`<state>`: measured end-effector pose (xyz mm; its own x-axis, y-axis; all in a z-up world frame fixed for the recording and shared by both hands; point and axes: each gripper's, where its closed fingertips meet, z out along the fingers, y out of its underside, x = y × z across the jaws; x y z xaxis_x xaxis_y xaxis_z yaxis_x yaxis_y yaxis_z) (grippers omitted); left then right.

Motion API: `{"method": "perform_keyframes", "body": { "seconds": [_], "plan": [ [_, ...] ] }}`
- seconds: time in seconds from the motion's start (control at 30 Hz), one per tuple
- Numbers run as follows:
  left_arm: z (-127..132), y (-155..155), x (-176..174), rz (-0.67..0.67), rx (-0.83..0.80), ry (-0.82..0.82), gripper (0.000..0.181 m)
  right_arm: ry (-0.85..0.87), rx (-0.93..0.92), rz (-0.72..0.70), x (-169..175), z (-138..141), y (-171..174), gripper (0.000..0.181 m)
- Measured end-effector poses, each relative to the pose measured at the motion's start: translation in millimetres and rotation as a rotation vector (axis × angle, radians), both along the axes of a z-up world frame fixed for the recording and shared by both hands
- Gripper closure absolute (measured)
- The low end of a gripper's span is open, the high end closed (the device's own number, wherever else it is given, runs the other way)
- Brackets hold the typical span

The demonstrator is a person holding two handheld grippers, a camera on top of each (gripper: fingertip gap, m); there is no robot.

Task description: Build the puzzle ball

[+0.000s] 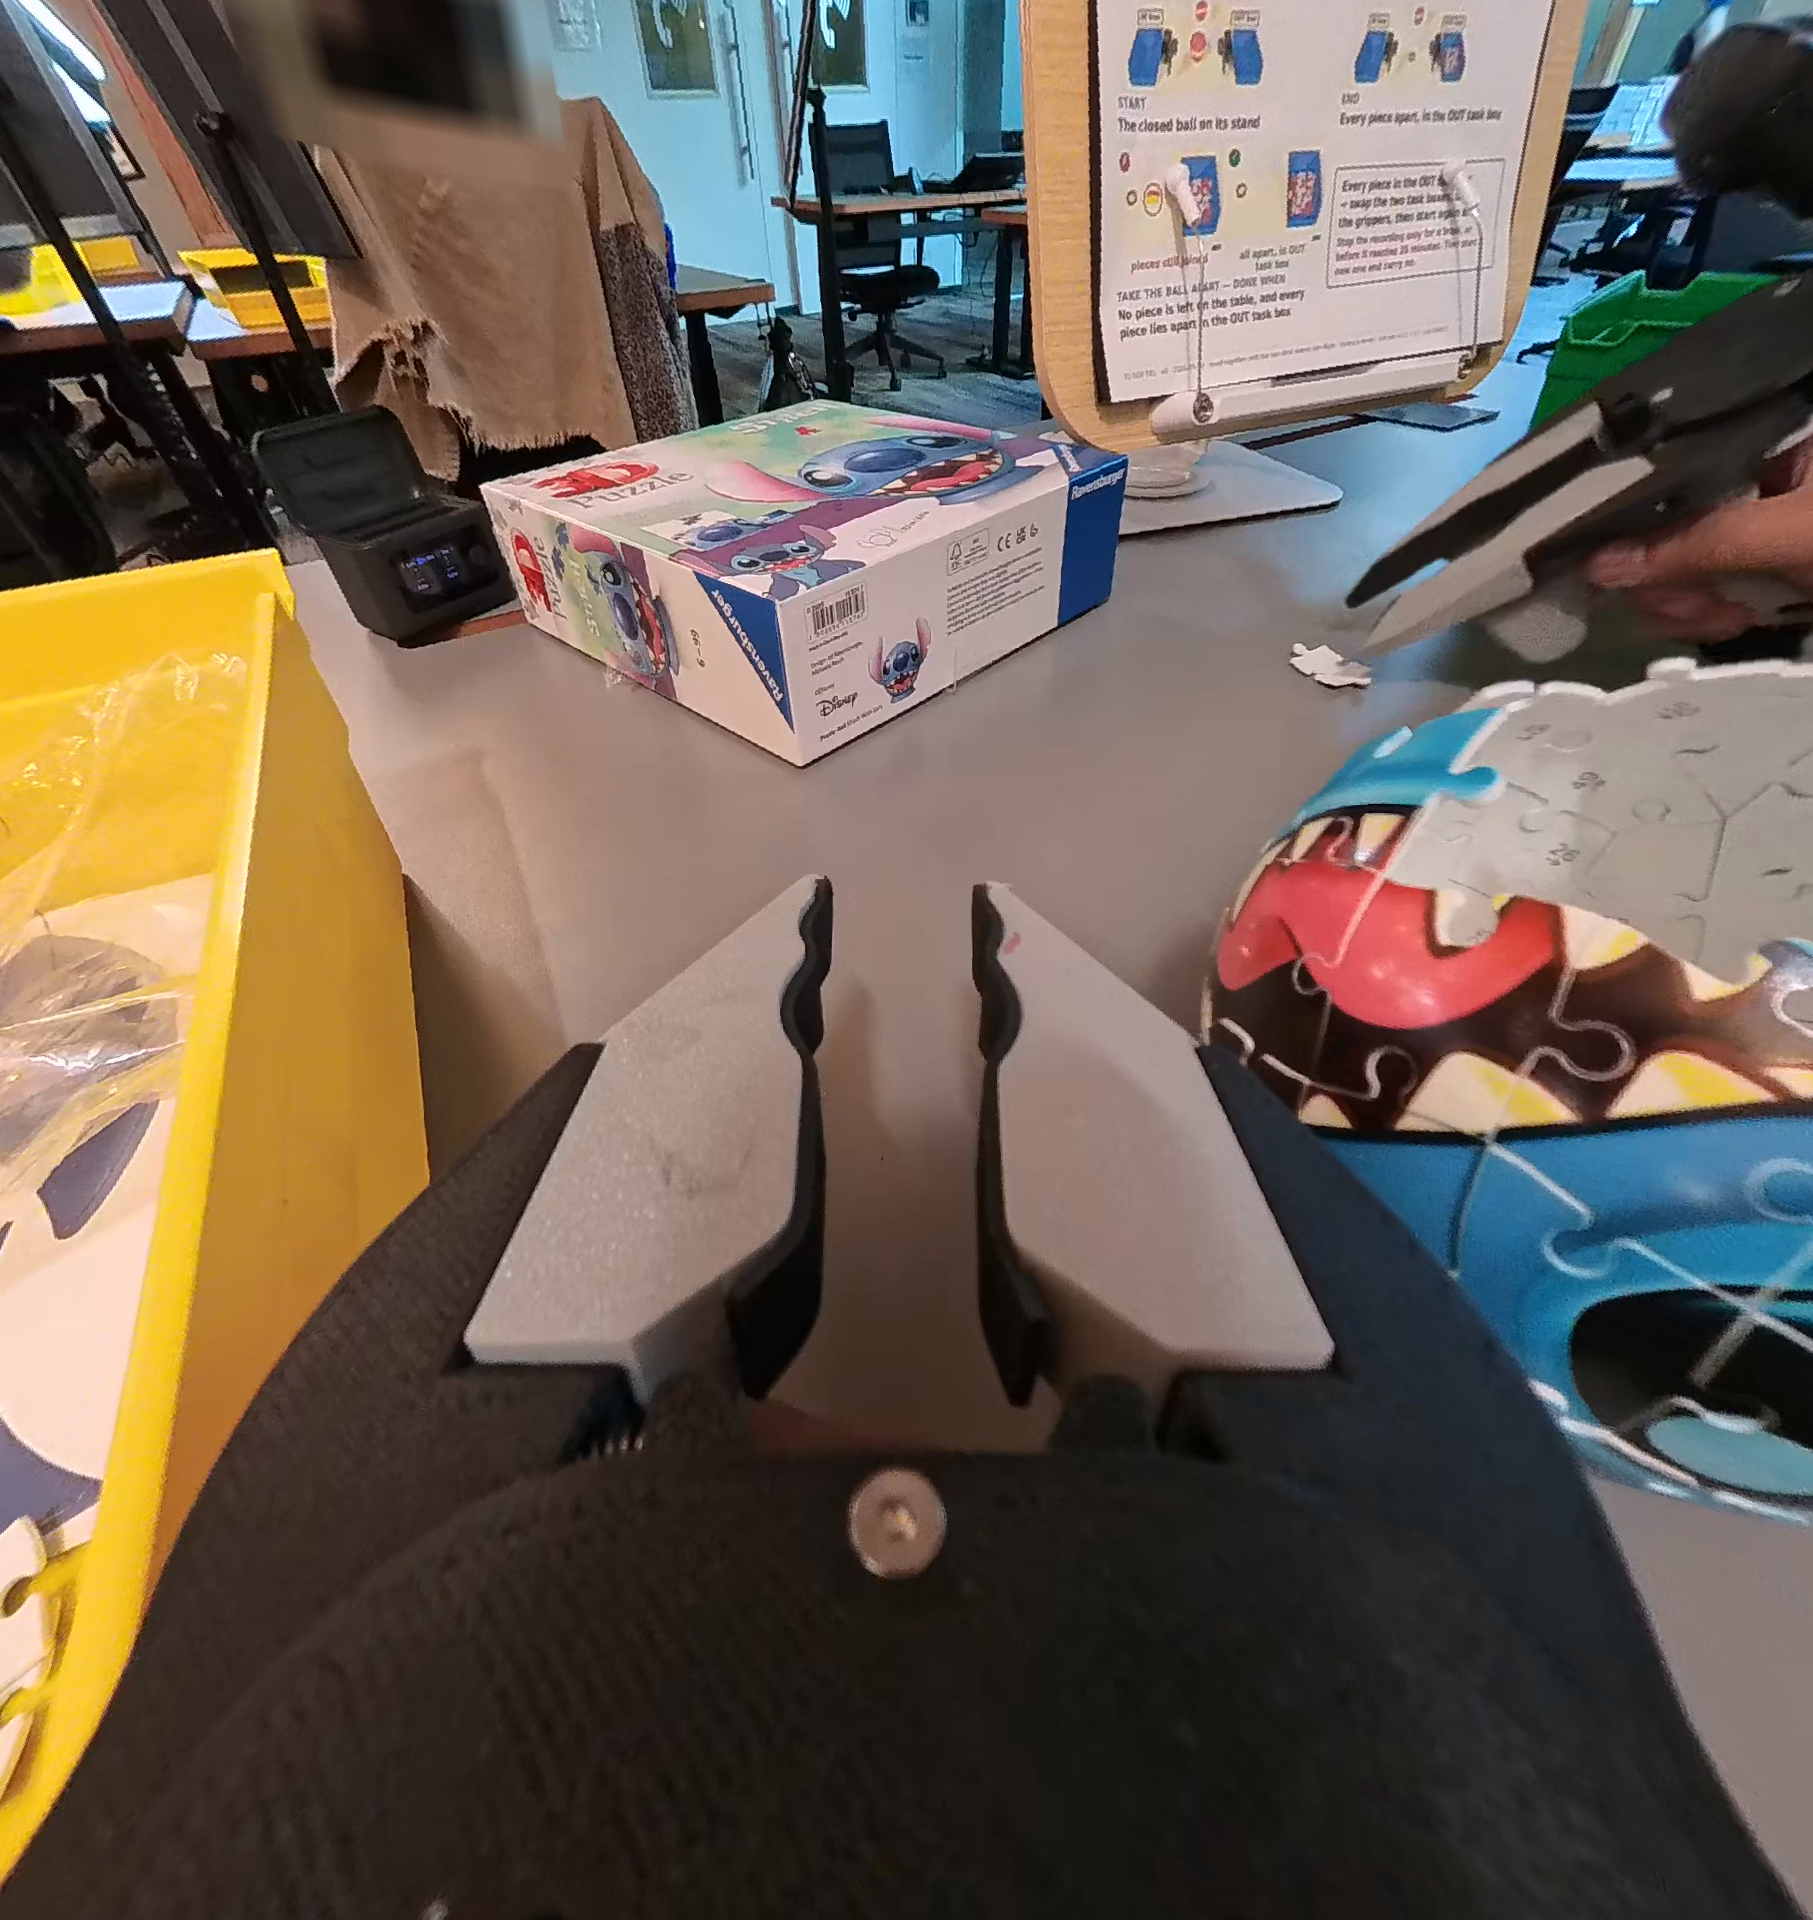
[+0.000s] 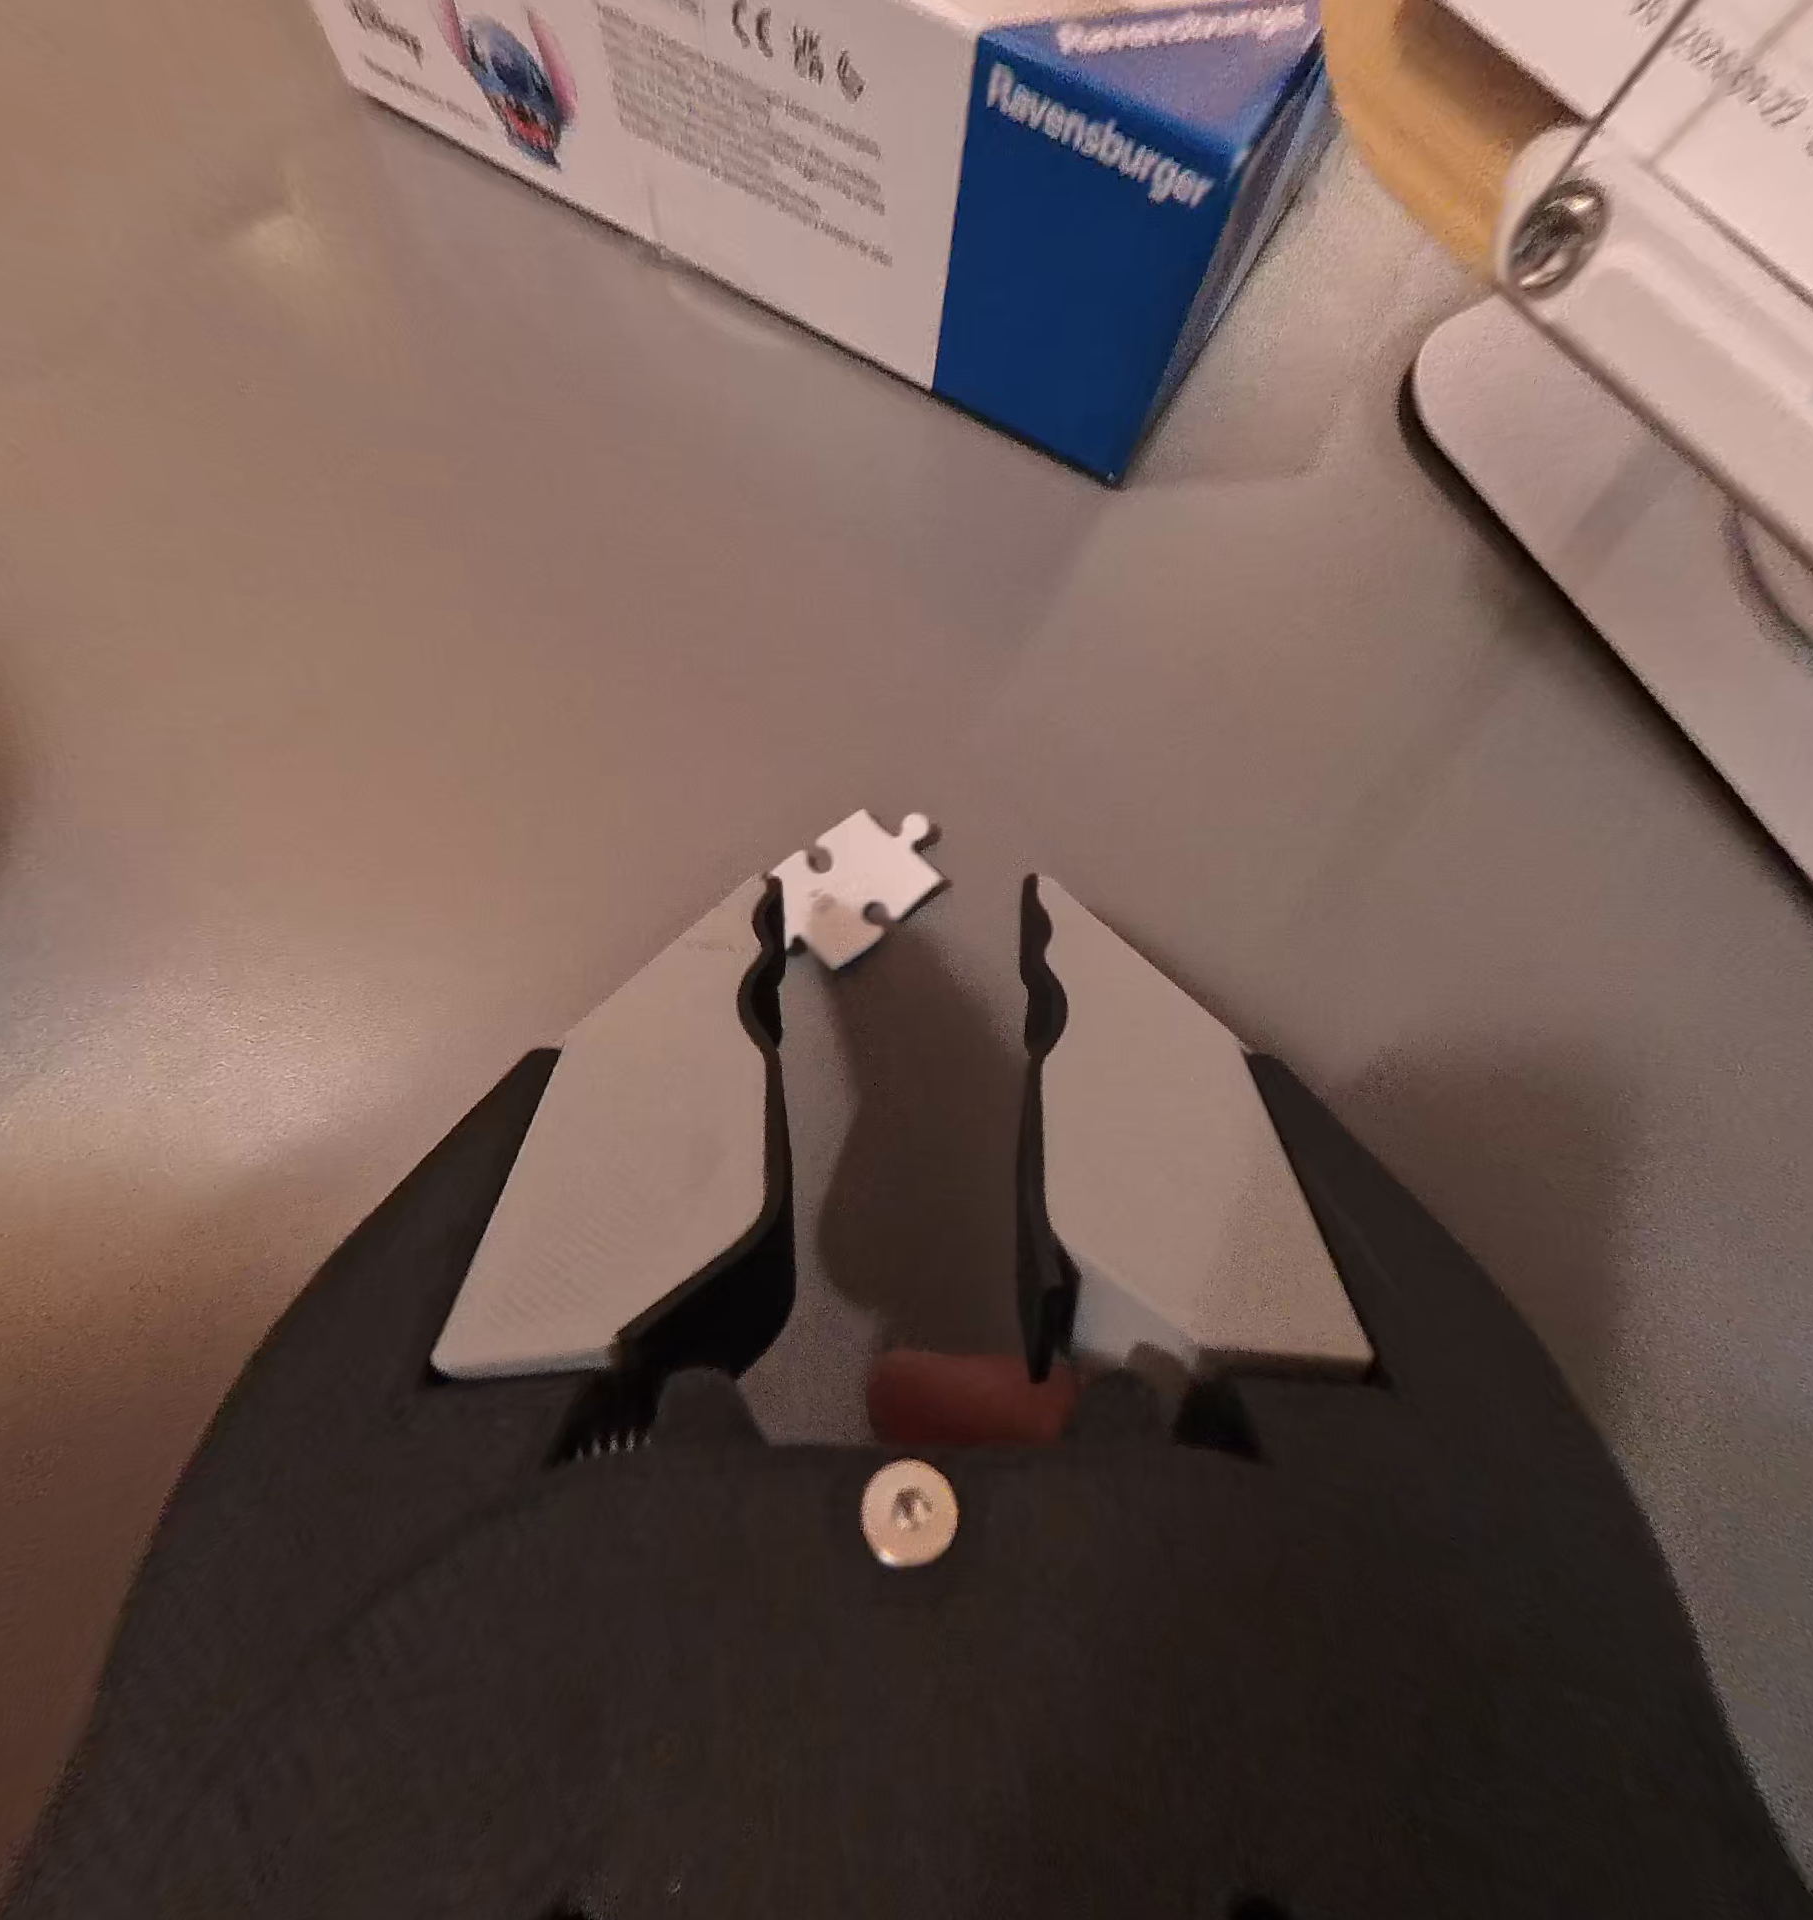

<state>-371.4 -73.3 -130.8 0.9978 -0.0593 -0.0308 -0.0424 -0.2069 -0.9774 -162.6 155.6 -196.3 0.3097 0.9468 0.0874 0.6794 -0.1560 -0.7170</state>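
A part-built puzzle ball (image 1: pixel 1567 1049), blue with a red mouth and grey inner side, lies on the grey table (image 1: pixel 985 810) to the right of my left gripper (image 1: pixel 902 899). The left gripper is open and empty, apart from the ball. A single white puzzle piece (image 2: pixel 860 899) lies flat on the table (image 2: pixel 466 623) just past the tips of my right gripper (image 2: pixel 902 899), close to its left finger (image 2: pixel 673 1122). The right gripper is open and empty. In the left wrist view the right gripper (image 1: pixel 1369 623) hovers over that piece (image 1: pixel 1328 663), held by a hand.
A yellow bin (image 1: pixel 154 1039) with bagged pieces stands at the left. The puzzle box (image 1: pixel 808 571) (image 2: pixel 881 187) lies at the table's middle. A black case (image 1: pixel 393 530) sits behind it. An instruction board on a white stand (image 1: pixel 1286 208) (image 2: pixel 1660 364) is at the back right. Tip to tip, the grippers are about 30 cm apart.
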Motion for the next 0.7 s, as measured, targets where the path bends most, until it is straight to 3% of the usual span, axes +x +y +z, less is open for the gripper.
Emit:
{"method": "perform_keyframes", "body": {
  "seconds": [0.13, 0.33, 0.43, 0.5, 0.7],
  "plan": [
    [-0.3, 0.2, 0.3, -0.001, -0.002, 0.001, 0.157, -0.042, 0.057, -0.039, -3.0, -2.5, -10.1, 0.134],
    [-0.5, 0.3, 0.4, -0.002, -0.004, 0.002, 0.157, 0.014, -0.064, -0.094, -10.0, -15.9, -10.0, 0.115],
    [-0.4, 0.4, 0.6, -0.002, -0.002, 0.004, 0.157, 0.036, -0.052, -0.119, -9.7, -15.2, -0.9, 0.126],
    [-0.3, 0.2, 0.6, -0.002, -0.001, 0.004, 0.157, 0.034, -0.036, -0.095, -8.9, -14.7, -0.8, 0.153],
    [0.5, -0.1, 0.3, 0.000, 0.004, 0.003, 0.157, 0.000, 0.046, -0.025, -8.6, -11.8, -4.1, 0.158]
  ]
}}
